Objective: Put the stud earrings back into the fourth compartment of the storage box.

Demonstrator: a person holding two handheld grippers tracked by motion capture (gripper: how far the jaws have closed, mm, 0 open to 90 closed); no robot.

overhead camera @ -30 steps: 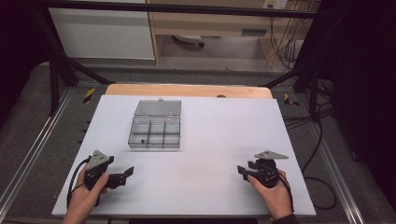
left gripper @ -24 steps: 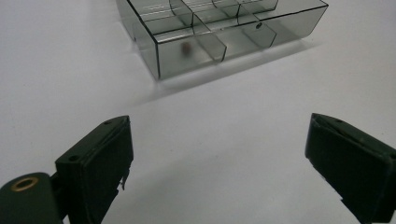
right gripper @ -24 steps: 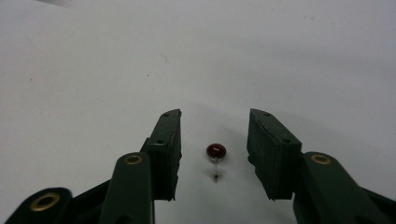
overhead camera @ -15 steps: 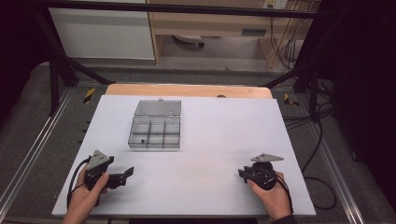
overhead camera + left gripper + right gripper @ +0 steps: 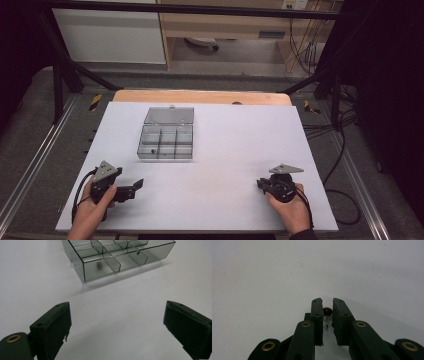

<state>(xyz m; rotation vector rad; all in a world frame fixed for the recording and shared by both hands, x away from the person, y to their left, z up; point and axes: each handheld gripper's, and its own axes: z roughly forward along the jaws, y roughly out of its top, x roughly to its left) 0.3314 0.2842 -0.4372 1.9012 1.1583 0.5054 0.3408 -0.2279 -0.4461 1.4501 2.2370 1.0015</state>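
In the high view, a white bench [image 5: 225,150] carried a clear plastic compartment box [image 5: 166,141] toward its far left, its lid [image 5: 169,115] laid open and flat behind it. The left gripper [image 5: 134,187] sat near the front left corner of the bench, held in the person's left hand [image 5: 92,210], its jaws pointing right and somewhat toward the box, well apart from it. The right gripper [image 5: 261,185] sat near the front right, held in the right hand [image 5: 290,207], jaws pointing left; from this height their spread could not be judged.

In the left gripper view, the left gripper [image 5: 117,325] stood wide open, its two black jaws far apart at either side with bare white bench [image 5: 120,315] between them, holding nothing and touching nothing. Ahead lay the compartment box [image 5: 117,257], and a small reddish-brown bead [image 5: 99,265] rested in its nearest corner compartment, blurred through the wall.

In the right gripper view, the right gripper [image 5: 327,306] was nearly closed, its jaws parted by a narrow gap. A small dark red bead [image 5: 327,311] sat pinched between the jaws just behind their tips, touching both inner faces, with a thin wire-like stem hanging under it. The bench [image 5: 287,272] lay close beneath.
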